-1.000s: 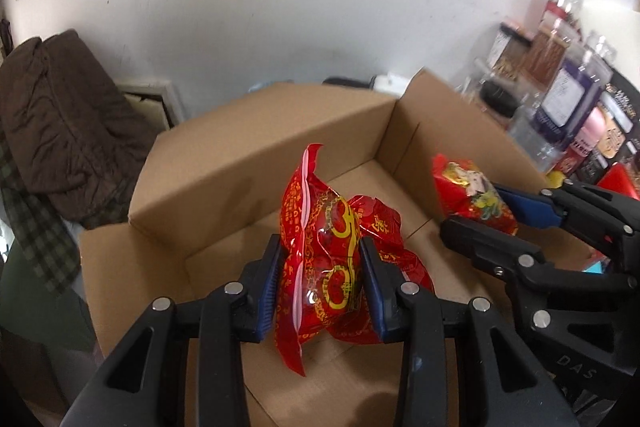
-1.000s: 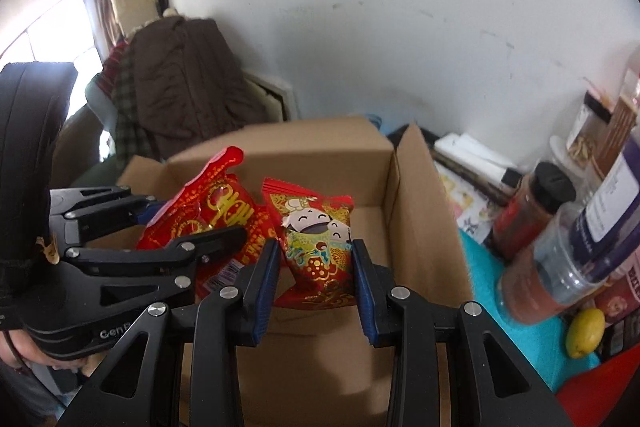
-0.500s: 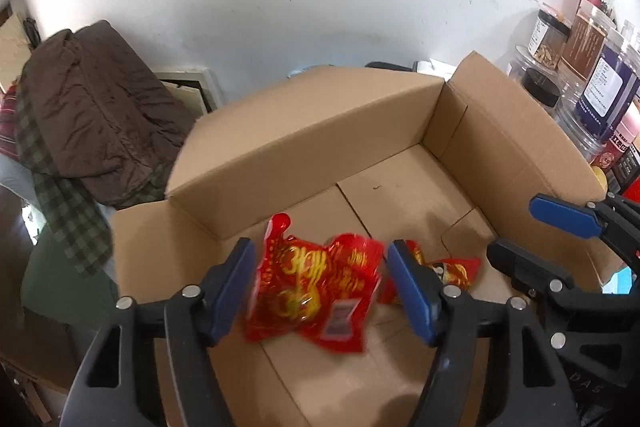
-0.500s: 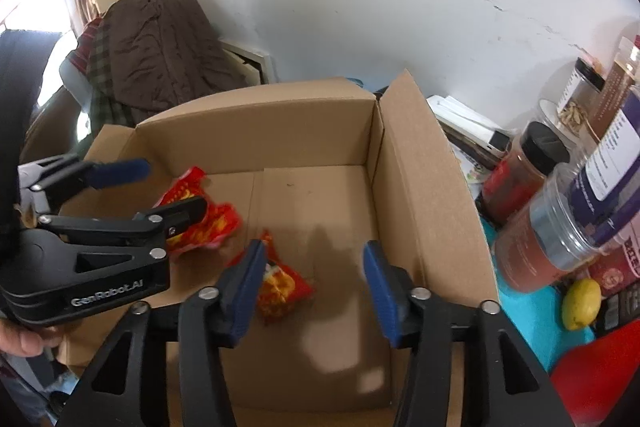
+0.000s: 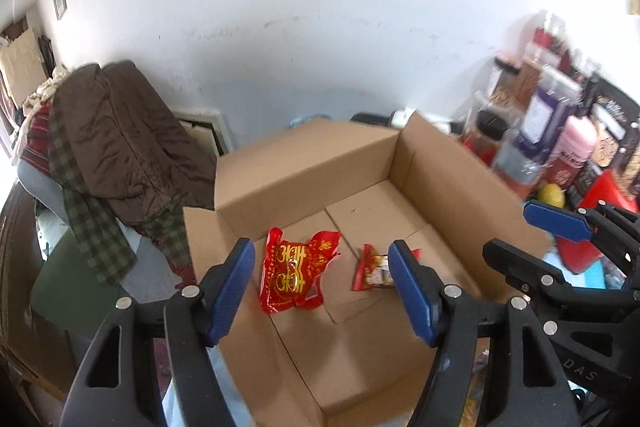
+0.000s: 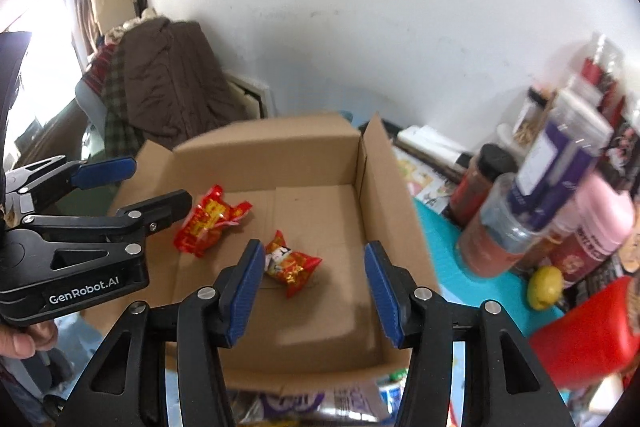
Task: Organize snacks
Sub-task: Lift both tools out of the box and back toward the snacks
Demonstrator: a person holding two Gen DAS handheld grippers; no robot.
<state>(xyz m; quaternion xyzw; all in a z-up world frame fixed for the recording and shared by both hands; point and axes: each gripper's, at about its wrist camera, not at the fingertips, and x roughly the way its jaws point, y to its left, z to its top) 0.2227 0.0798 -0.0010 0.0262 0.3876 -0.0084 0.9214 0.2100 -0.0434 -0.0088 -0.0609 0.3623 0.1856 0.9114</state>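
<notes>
Box floor right of packets lies free.

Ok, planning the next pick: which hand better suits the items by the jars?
Right, probably: left gripper and right gripper just opened, both empty, but the right is on the box side nearest the jars.
</notes>
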